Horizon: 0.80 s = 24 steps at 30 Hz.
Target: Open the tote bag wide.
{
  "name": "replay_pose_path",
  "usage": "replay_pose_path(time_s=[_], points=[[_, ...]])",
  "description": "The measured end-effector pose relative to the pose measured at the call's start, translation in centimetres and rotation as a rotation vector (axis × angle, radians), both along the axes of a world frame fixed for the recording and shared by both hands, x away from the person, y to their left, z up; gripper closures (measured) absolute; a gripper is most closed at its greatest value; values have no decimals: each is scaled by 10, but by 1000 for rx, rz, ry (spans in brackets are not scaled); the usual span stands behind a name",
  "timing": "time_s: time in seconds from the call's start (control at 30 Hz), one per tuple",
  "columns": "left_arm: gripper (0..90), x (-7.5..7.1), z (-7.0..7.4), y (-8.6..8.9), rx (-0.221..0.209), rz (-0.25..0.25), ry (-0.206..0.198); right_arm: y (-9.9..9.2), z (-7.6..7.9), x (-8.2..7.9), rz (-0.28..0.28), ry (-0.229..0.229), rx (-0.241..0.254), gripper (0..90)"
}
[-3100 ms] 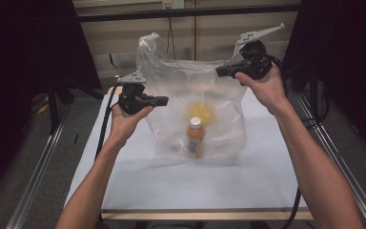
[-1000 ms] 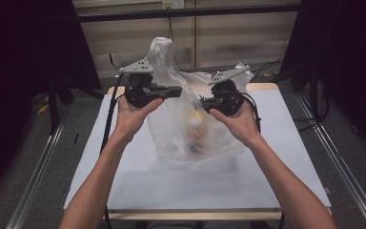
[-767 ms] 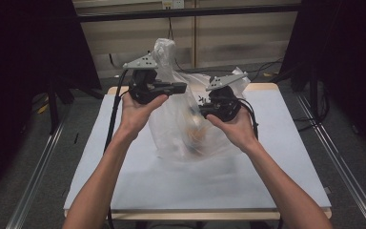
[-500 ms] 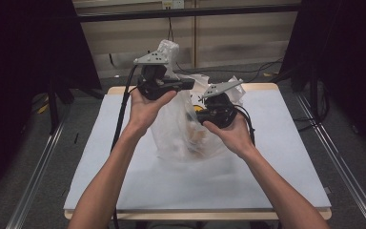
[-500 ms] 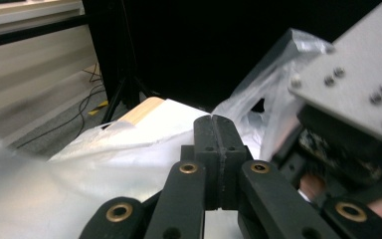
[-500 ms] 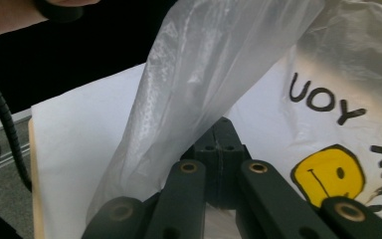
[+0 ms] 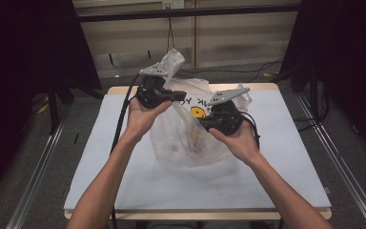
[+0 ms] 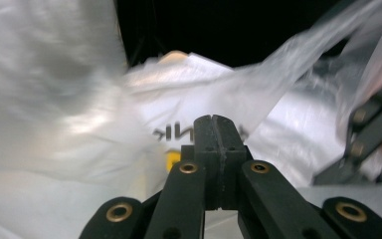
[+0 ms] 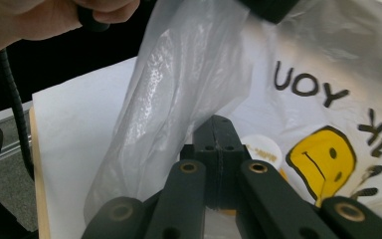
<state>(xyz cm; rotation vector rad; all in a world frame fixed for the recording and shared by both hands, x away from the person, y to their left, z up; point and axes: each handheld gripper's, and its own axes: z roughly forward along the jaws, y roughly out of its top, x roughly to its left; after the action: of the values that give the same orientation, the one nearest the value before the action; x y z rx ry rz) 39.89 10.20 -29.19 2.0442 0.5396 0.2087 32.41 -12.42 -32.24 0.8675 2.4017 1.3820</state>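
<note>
Bag: a translucent white plastic carrier bag (image 7: 183,136) printed with a yellow smiley face and black letters stands on the desk at the centre of the high view, between the two hands.
Bag axis: its long axis runs roughly upright; the bulging base rests on the desk and the gathered top points up toward the upper middle of the frame, leaning slightly left.
Bag handles: one twisted strip of plastic rises at the left gripper in the upper centre of the high view; another sits by the right gripper, right of centre.
Bag contents: something orange-brown shows dimly through the plastic low in the bag; what it is cannot be told.
Print: in the right gripper view the yellow face (image 9: 322,159) lies at the lower right and reads sideways, with black letters above it.
Left gripper (image 7: 178,95): held in the left hand (image 7: 143,114) at the upper centre of the high view, its fingers pointing right, at the bag's top.
Left fingers: pressed together in the left gripper view (image 8: 218,149); bag film lies all round them, but whether any is nipped between them cannot be told.
Right gripper (image 7: 205,125): held in the right hand (image 7: 238,140) right of centre, lower than the left gripper, its fingers pointing left into the bag's side.
Right fingers: pressed together (image 9: 219,144), with a fold of plastic hanging just left of their tips; whether it is pinched cannot be told.
Desk: a white-topped desk (image 7: 286,157) with a pale wooden edge carries the bag.
</note>
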Motion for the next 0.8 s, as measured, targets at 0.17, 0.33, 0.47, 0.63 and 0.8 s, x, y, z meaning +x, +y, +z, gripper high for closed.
replay_pose_path(time_s=[0.17,0.33,0.47,0.63,0.8], points=[[900,-11,-15,6,10,-13,11,-10,-3,-7,-28,-12,6,900],[900,-20,-31,10,0,-27,20,-23,-12,-11,-51,-4,26,900],[900,-25,-44,9,30,-29,42,-27,-20,-11,-56,1,44,900],[900,-24,-53,10,17,-28,59,-29,-26,-11,-70,0,47,900],[900,-23,-68,15,32,-17,89,-34,-35,-10,-78,21,60,900]])
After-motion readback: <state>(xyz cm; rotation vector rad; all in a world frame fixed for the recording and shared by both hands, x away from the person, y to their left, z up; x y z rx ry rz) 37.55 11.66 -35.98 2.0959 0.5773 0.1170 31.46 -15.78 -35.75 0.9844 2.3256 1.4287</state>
